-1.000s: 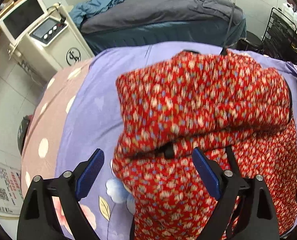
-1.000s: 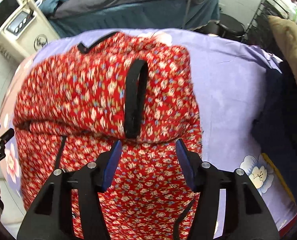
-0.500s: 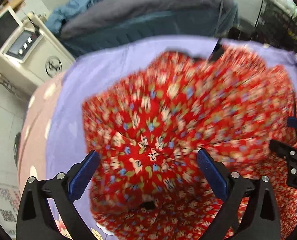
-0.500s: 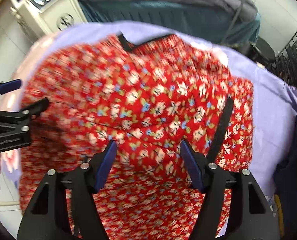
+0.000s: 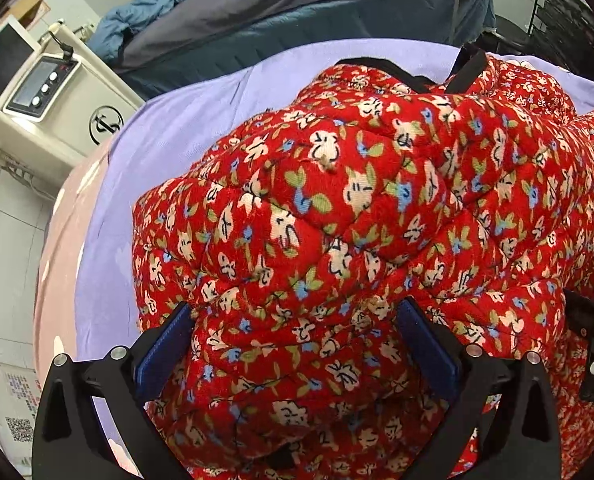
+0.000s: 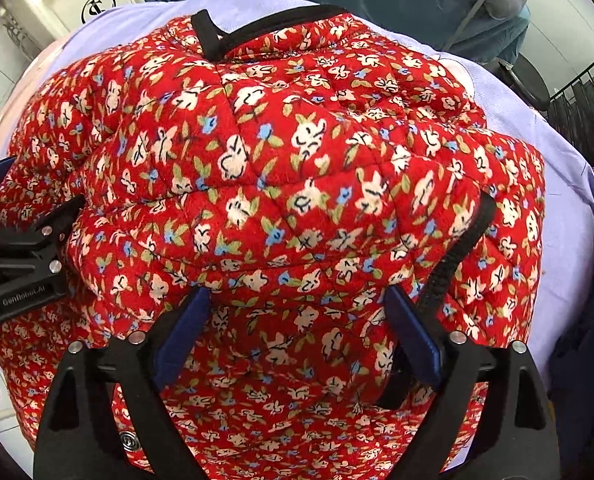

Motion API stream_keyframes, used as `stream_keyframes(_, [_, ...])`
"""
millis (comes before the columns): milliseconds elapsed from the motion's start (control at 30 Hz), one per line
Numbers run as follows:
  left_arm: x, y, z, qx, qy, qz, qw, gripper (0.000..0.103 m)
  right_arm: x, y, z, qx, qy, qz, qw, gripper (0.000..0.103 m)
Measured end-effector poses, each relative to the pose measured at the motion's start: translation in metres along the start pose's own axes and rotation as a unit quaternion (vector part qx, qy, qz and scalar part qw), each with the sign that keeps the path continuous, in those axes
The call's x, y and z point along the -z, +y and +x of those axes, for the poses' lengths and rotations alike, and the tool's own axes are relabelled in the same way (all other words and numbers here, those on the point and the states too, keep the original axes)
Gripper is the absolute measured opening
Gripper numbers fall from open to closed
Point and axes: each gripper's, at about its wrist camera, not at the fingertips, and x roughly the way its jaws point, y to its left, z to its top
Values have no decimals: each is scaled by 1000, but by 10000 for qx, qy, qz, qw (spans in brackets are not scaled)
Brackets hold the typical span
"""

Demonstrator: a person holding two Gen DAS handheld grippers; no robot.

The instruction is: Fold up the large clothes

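A red quilted floral jacket (image 5: 337, 216) with black trim lies bunched on a lilac bedsheet (image 5: 169, 136); it also fills the right wrist view (image 6: 281, 184). My left gripper (image 5: 297, 336) is open, its blue pads straddling a thick fold at the jacket's left part. My right gripper (image 6: 297, 320) is open too, its pads either side of the fold, beside a black trim strip (image 6: 461, 248). Each gripper shows at the edge of the other's view: the right one (image 5: 593, 344), the left one (image 6: 21, 256).
A cream machine with a control panel (image 5: 45, 96) stands beyond the bed's left corner. A grey and teal covered couch (image 5: 297, 12) lies behind the bed. A black wire rack (image 5: 569, 16) is at the far right. Dark clothing (image 6: 593, 344) lies on the bed's right side.
Both grippers moved forward and down onto the jacket's fold, which now sits between their open pads. The jacket looks much closer and more bunched.
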Motion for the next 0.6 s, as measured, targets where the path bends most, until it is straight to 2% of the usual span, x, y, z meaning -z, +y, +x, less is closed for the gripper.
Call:
stream_keyframes(100, [3,0,-2,0,-44,-20,10000,99,-3,1,1,11,80,46,10000,91])
stream_keyframes(267, [1,1,-2,41,131,-89,9999,99,-12,1,5,51,115,106,9999,93])
stream_keyframes(433, [3,6,-7,32,67,-143,9999,98,-9,-2,10,-15,-110,98,9999,94])
stream_keyframes(533, [7,9,-20,-33,-47,-115,9999,97,-4,-6,-3,-72,-175,172,9997,93])
stream_keyframes(600, [14,11,-37,-26,-180,-103,9998,97,4,-11,-22,-163,-397,385,9983,93])
